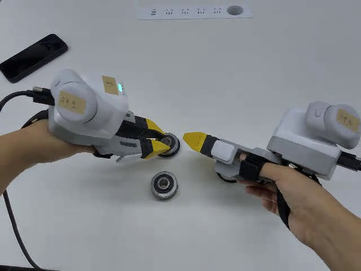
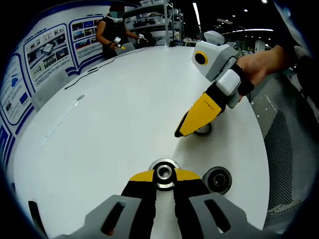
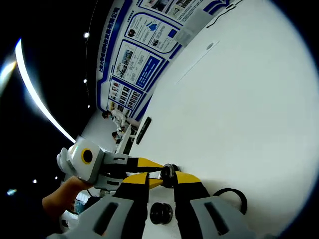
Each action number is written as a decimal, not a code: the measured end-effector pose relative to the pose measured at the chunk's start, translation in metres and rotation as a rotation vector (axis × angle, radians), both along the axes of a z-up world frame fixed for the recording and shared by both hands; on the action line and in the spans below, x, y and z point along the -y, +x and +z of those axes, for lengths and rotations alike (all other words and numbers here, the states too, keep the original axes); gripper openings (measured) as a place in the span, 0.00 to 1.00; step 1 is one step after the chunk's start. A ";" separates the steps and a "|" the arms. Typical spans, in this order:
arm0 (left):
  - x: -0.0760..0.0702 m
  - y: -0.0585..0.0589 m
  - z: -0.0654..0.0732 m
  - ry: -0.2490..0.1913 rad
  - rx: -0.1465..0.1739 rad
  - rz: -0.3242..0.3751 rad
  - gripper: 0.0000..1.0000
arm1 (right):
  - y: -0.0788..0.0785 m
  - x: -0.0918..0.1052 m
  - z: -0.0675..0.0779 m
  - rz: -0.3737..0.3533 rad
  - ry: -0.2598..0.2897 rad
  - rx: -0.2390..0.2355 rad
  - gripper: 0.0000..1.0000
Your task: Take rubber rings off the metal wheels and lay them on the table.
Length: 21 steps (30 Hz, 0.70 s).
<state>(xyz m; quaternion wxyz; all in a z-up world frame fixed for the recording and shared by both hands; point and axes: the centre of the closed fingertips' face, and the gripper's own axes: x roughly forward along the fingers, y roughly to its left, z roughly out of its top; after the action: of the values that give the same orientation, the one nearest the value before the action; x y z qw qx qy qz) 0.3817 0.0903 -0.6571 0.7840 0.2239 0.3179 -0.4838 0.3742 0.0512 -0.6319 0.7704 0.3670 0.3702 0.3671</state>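
Rubber-ringed metal wheel (image 1: pixel 171 144) clamped in left gripper (image 1: pixel 163 144) jaws, down by the table (image 1: pixel 225 73). Sits dead ahead of right gripper (image 1: pixel 193 137), jaws slightly parted and empty, tips just short of its rim; well placed, probably, to peel the rubber off

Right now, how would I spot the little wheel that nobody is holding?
On the white table, look between the left hand-held gripper and the right hand-held gripper, slightly nearer the person. The loose wheel lies flat there by itself, touching nothing, while a second wheel is pinched in the left one's yellow tips.
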 end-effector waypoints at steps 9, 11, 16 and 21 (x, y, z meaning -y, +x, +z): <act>-0.002 0.001 -0.001 -0.007 0.001 -0.006 0.12 | 0.005 -0.014 -0.010 0.060 -0.027 0.029 0.30; -0.002 0.001 -0.001 -0.011 -0.001 -0.007 0.12 | 0.005 -0.017 -0.012 0.071 -0.028 0.025 0.30; -0.001 0.000 -0.001 -0.013 -0.001 -0.007 0.12 | 0.005 -0.023 -0.015 0.093 -0.031 0.023 0.32; -0.001 0.000 0.000 -0.015 0.002 -0.005 0.12 | 0.005 -0.025 -0.014 0.100 -0.033 0.025 0.32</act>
<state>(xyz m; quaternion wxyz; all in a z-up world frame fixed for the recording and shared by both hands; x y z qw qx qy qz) 0.3819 0.0913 -0.6576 0.7849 0.2192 0.3131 -0.4877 0.3788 0.0761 -0.6464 0.7618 0.3306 0.3844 0.4033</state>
